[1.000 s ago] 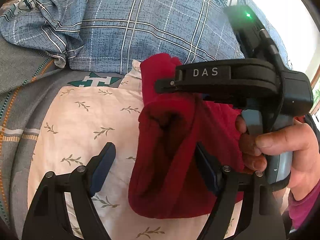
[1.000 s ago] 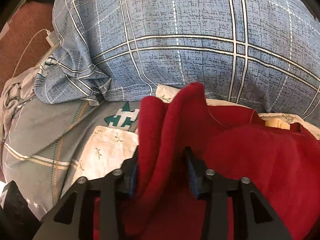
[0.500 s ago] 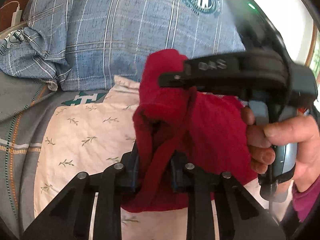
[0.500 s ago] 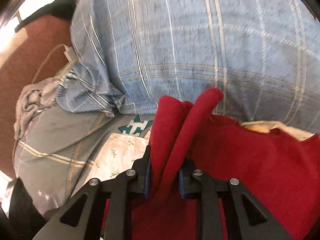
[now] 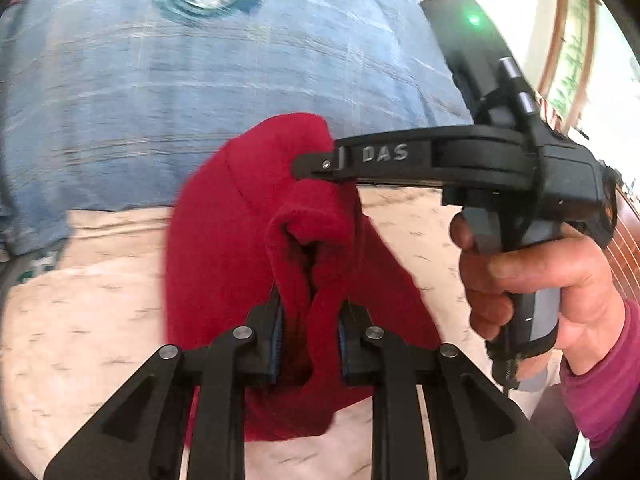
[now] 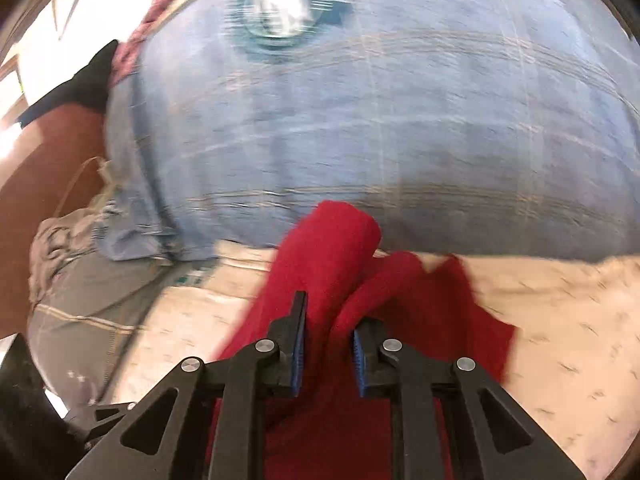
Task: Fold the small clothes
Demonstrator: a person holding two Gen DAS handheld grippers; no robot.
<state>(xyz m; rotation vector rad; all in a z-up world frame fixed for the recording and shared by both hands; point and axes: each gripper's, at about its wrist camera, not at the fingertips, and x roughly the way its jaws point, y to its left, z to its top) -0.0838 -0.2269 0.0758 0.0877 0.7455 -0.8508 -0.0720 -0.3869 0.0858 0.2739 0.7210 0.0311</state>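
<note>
Across the back of both views we see a big blue plaid quilt (image 5: 168, 92) with a round emblem (image 6: 286, 12) printed on it, blurred in both pictures. Below it lies a cream sheet with small leaf sprigs (image 5: 80, 312), and in the right wrist view a grey bed cover with pale stripes (image 6: 88, 304) spreads to the left of that sheet.

Over the cream sheet we hold the red garment (image 5: 224, 248), lifted and bunched so that it hangs between our two tools rather than lying flat. Our left gripper (image 5: 310, 334) has its fingers clenched on a thick vertical fold of the red cloth, the fabric packed tight between the blue pads (image 5: 277, 336). Our right gripper (image 6: 328, 344) likewise has its fingers closed on a ridge of the same garment, which rises as a rounded hump just beyond the tips and trails off to the right onto the sheet.

In the left wrist view the right tool appears side on, its black arm reaching into the top of the red bundle, with our right hand (image 5: 532, 280) wrapped round the grey handle, a magenta sleeve (image 5: 604, 384) at the wrist, and a small green light (image 5: 474, 21) glowing on top.
</note>
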